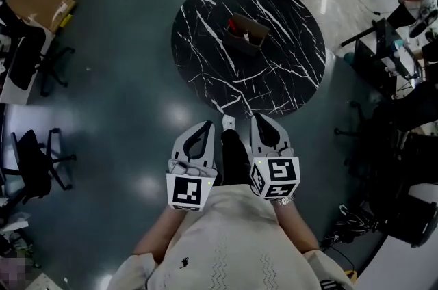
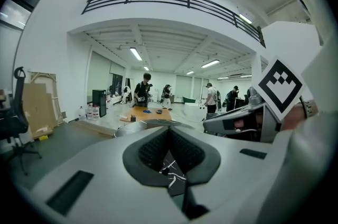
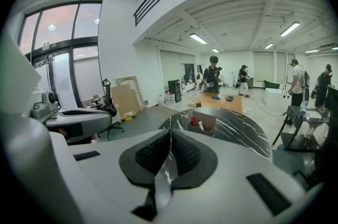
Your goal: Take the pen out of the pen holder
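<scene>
Black marble worktop (image 1: pixel 205 29) carried the brown pen holder (image 1: pixel 248 34) near its centre, with the red pen (image 1: pixel 233 25) standing inside, untouched. You stood well short of it, so left tongs (image 1: pixel 204 124) and right tongs (image 1: pixel 264 120) sat close to your body, both pressed together on nothing. Judged a resting carry before the approach.

Cream knit top (image 1: pixel 233 241) with zigzag stitch rows down the front, small dark embroidered logo (image 1: pixel 183 261), short sleeves. Dark trousers (image 1: pixel 233 155), white shoe toe (image 1: pixel 228 122). Left gripper (image 1: pixel 205 126) and right gripper (image 1: pixel 261 119): pale grey shells, black ribbed inner pads. Left marker cube (image 1: pixel 189 191) and right marker cube (image 1: pixel 277 178): white faces, black square patterns.
</scene>
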`<state>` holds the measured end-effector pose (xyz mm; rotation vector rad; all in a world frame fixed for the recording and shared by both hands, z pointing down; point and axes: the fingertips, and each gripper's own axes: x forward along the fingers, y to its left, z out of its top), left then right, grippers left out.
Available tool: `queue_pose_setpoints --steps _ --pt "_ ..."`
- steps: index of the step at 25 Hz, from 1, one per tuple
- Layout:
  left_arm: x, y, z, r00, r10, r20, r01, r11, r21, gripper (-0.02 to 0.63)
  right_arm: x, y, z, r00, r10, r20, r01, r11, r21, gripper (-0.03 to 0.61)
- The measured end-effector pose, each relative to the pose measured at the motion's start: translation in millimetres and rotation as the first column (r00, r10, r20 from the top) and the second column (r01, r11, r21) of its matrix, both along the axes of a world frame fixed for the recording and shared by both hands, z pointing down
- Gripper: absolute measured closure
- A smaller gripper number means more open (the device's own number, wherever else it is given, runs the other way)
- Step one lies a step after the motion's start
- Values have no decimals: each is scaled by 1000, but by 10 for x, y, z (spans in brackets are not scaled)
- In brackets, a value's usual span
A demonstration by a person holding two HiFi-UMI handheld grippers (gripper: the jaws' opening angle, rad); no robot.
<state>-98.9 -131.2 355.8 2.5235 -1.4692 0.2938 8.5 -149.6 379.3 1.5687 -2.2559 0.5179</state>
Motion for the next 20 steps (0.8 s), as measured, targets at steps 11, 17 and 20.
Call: queue_pose_setpoints --steps 11,17,20 --pt "125 -1588 192 992 -125 -18 124 992 -38 603 270 -1618 330 995 -98 -18 96 993 -70 557" --pt "365 -2274 278 991 -133 -22 132 990 -50 603 339 -2381 667 987 -156 -44 149 981 -128 555" --pt "481 -2508 365 991 -130 -9 129 989 -72 603 360 -2647 923 980 -193 -53 181 967 -178 554"
